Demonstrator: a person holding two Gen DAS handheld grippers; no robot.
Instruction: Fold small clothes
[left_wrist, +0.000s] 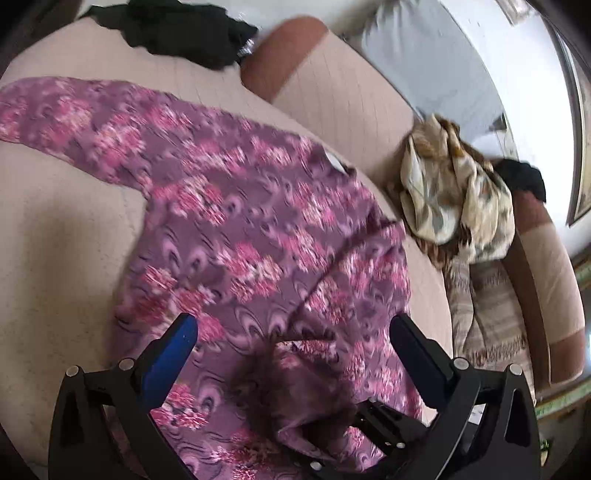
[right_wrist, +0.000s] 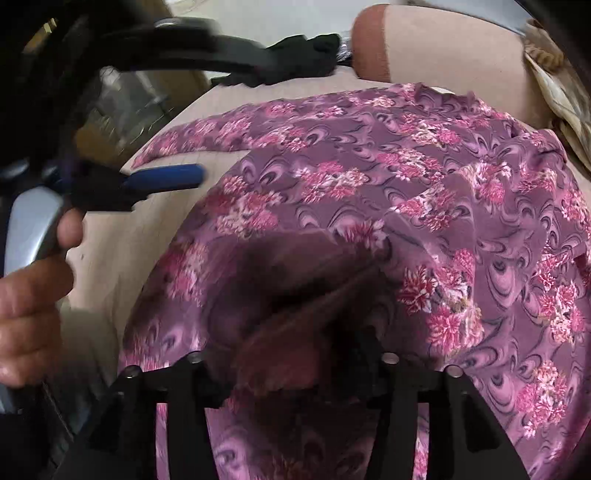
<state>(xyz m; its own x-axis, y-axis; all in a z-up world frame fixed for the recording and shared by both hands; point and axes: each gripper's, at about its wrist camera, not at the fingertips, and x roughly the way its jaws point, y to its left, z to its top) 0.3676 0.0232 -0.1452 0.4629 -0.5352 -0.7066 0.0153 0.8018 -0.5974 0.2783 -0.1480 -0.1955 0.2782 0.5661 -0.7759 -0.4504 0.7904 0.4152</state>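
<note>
A purple garment with pink flowers (left_wrist: 236, 206) lies spread on a beige sofa seat (left_wrist: 55, 240), one long sleeve (left_wrist: 74, 114) stretched to the left. My left gripper (left_wrist: 295, 328) hangs over its near edge, open wide, blue pads (left_wrist: 184, 336) well apart. A bunched fold of the garment (left_wrist: 295, 387) rises between the jaws near their base, and the pads do not touch it. In the right wrist view the same garment (right_wrist: 424, 192) is draped over my right gripper (right_wrist: 291, 310) and hides its fingers. A hand (right_wrist: 29, 295) holds the left gripper, whose blue pad (right_wrist: 166, 181) shows at the left.
A black garment (left_wrist: 184, 33) lies at the far end of the seat beside a brown bolster (left_wrist: 280, 55). A crumpled cream patterned cloth (left_wrist: 454, 192) and a striped cloth (left_wrist: 487, 314) rest against the backrest on the right. The picture is motion-blurred.
</note>
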